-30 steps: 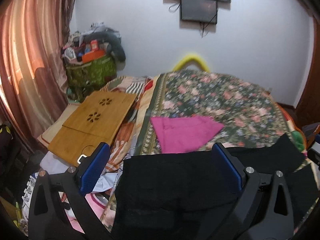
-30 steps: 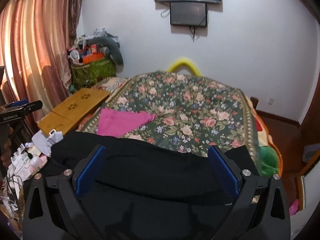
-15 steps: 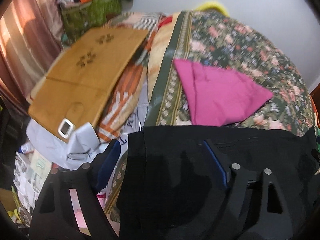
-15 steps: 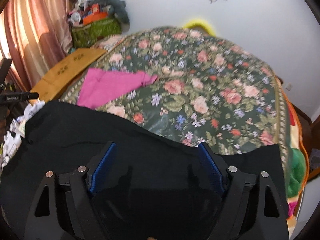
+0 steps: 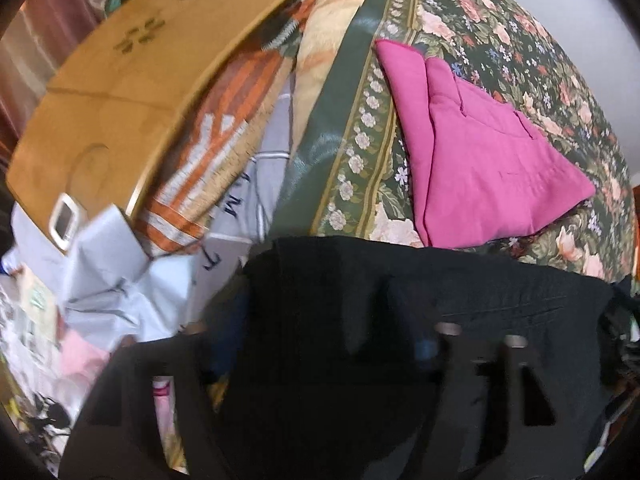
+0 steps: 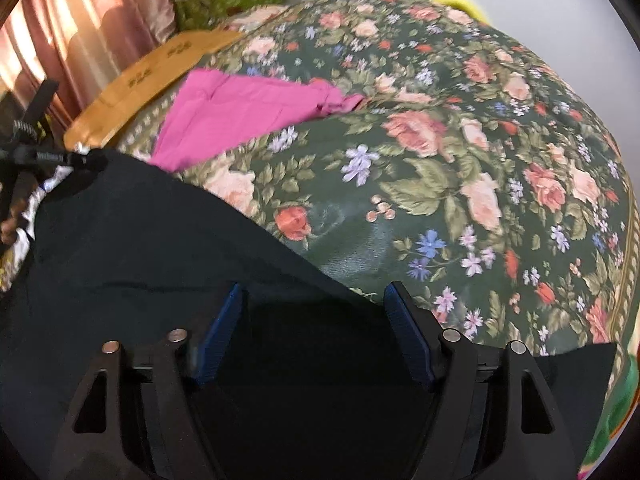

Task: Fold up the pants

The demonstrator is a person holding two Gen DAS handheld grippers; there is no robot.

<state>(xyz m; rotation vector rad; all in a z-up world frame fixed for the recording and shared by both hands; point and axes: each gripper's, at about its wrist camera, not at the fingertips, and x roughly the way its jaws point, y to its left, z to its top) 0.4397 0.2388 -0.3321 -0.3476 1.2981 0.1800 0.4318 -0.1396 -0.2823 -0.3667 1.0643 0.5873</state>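
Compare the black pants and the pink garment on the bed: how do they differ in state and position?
The black pants lie spread wide at the near edge, under both grippers; the pink garment lies farther back, already folded into a compact shape. The right gripper is open over the black pants; nothing is near the pink garment. Both rest on the floral bedspread.

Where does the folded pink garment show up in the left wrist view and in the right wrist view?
Left wrist: the pink garment lies upper right, just beyond the black pants.
Right wrist: the pink garment lies upper left, on the floral bedspread.
Shared landmark: the wooden lap desk, left of it in both views.
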